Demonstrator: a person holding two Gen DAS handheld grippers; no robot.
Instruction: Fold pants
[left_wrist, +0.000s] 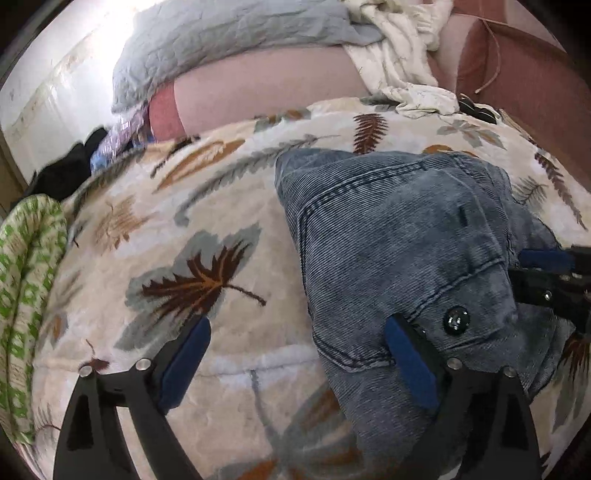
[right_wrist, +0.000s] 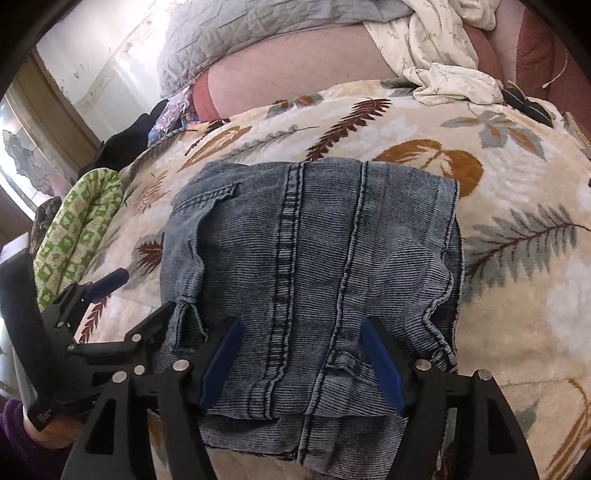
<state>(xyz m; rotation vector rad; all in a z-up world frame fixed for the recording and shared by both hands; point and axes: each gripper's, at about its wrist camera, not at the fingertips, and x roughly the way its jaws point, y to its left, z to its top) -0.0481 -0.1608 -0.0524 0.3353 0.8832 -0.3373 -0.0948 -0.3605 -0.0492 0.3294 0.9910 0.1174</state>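
Pants (right_wrist: 314, 266) lie folded on leaf blanket (right_wrist: 517, 314); both claws (left_wrist: 295, 354) (right_wrist: 303, 354) gape, gripping nothing.

The pants (right_wrist: 314, 280) are washed blue-grey denim with a fine ribbed grain, folded into a compact, roughly square bundle of several layers; they lie flat on the leaf-patterned blanket (right_wrist: 517, 184) of a bed; two dark double-stitched seams run from the far edge toward the near edge across the top layer; a pocket flap sits at the far left corner; the right edge shows stacked layers with a slightly wavy hem; a lower layer juts out at the near edge; in the left wrist view a dark round button (left_wrist: 456, 320) shows on the waistband near a belt loop, the fabric there lightly rumpled.
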